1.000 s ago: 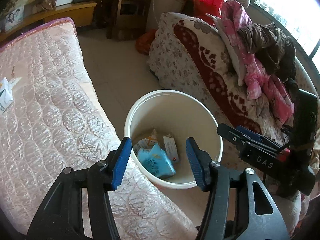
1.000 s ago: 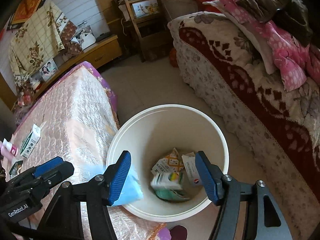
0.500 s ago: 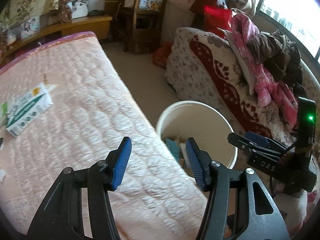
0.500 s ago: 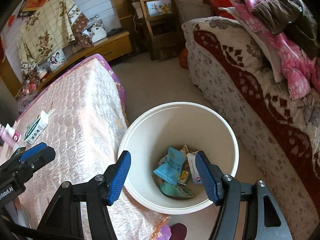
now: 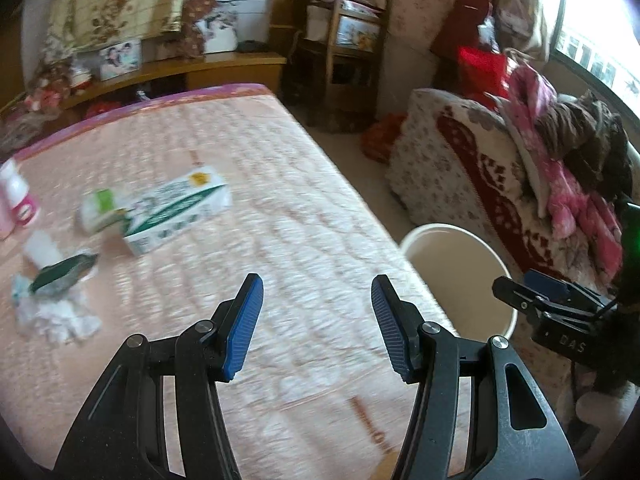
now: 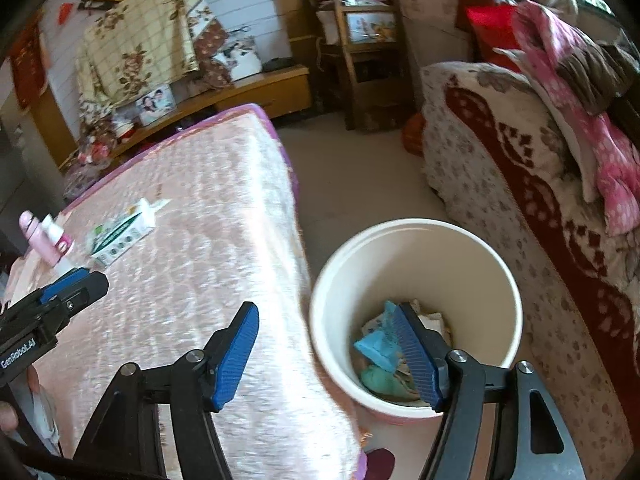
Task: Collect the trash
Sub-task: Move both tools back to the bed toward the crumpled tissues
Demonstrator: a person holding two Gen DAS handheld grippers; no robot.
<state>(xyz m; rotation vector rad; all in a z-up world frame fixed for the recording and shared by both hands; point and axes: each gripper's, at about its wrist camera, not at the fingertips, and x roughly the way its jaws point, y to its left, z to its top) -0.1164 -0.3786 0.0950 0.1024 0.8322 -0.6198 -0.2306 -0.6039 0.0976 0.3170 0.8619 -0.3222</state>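
Left gripper (image 5: 317, 328): jaws about half open, nothing between the pads. It hangs over the pink quilted mattress (image 5: 256, 216). Right gripper (image 6: 328, 356): also empty, its jaws have just been opening a little wider; right pad over the bucket mouth, left pad over the mattress edge.

Trash left on the mattress, from the left gripper:
- green-and-white carton (image 5: 176, 210) at 11 o'clock, lying flat, one end flap open.
- crumpled white tissue (image 5: 56, 316) at 9 o'clock, with a dark green wrapper (image 5: 62, 274) on top of it.
- 1 white cylinder-like piece just beyond the wrapper; blurred, cannot tell what it is.
- pink bottle (image 6: 38, 236) and a white one beside it at the far left edge; unclear whether they count as trash.

White bucket (image 6: 416, 236) stands on the floor against the mattress side, at 3 o'clock from the left gripper, wrappers in the bottom.

Handling, judged: carton looks light, thin card, crushes easily. Take it across the short width near the middle, away from the open flap. Tissue soft, near weightless; pinch the bulk from above. Wrapper likely slick film.

Against 1 second earlier: then both views looked into the bucket and a blue packet hung at the right gripper's left pad. Now the blue packet (image 6: 376, 346) lies in the bucket, and the left view has swung over to the mattress litter.
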